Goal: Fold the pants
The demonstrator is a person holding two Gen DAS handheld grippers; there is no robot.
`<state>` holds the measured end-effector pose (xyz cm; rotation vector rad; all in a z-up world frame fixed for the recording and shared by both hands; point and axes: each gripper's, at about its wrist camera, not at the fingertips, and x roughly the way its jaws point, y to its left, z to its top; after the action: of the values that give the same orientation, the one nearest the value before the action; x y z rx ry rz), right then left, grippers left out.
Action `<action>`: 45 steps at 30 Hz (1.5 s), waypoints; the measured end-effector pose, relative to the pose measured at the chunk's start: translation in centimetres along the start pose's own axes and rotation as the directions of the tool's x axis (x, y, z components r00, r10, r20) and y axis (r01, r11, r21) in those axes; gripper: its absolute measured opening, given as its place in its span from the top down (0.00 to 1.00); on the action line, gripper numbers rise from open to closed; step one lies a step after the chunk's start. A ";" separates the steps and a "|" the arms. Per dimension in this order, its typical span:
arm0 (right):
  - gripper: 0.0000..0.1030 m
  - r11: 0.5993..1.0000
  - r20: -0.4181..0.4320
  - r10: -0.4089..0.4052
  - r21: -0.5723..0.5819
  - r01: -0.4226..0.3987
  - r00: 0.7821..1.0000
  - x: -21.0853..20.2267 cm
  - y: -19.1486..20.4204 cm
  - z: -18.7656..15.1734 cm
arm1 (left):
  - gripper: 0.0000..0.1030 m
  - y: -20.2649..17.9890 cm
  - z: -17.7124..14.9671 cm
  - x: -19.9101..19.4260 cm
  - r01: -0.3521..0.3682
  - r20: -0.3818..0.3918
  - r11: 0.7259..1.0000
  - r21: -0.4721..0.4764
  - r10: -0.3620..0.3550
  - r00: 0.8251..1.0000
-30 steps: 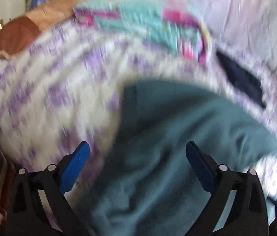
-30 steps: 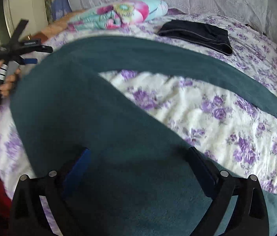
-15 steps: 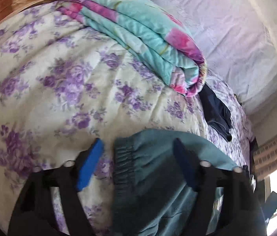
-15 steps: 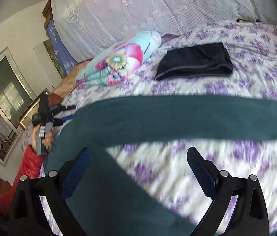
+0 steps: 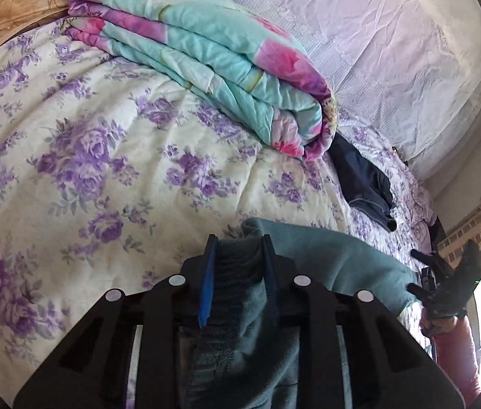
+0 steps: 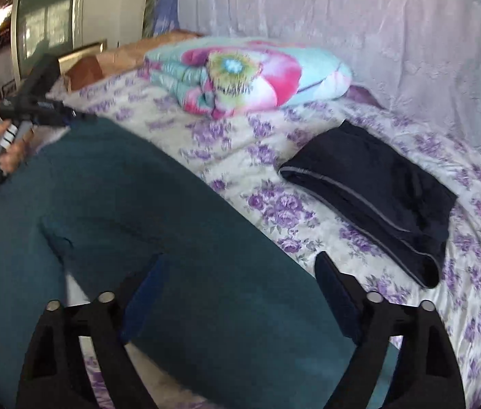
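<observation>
Teal fleece pants [image 6: 138,204] lie spread across the floral bed. In the left wrist view my left gripper [image 5: 238,242] has the bunched waistband of the pants [image 5: 342,259] pinched between its blue pads, and the jaws are still closing. The same gripper [image 6: 76,117] shows at the far left of the right wrist view, held by a hand [image 6: 5,156] in a red sleeve. My right gripper [image 6: 240,266] hovers over the pants farther along. Its jaws are wide and closing, with teal cloth lying under and between them, and the pads are not pressing on it.
A folded turquoise and pink quilt [image 5: 213,58] lies at the back of the bed. A folded dark navy garment [image 6: 376,191] sits to the right of the pants. The purple-flowered bedspread [image 5: 87,143] runs up to a white lace cover [image 6: 342,17].
The left jaws came together on the waistband as the gripper moved in on it. The right gripper swung across the bed with a roll, and its jaws narrowed a little.
</observation>
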<state>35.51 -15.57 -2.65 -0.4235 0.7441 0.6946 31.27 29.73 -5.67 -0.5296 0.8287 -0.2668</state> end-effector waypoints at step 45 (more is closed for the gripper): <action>0.97 0.999 0.132 0.003 0.054 -0.010 0.991 -14.5 20.5 -13.5 | 0.39 4.8 -11.4 -13.4 0.228 0.276 0.934 -0.274 -0.150 0.949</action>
<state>6.98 -15.02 -3.23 -0.3227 0.6375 0.6999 13.99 35.59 -6.21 -0.9173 0.5721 -0.2449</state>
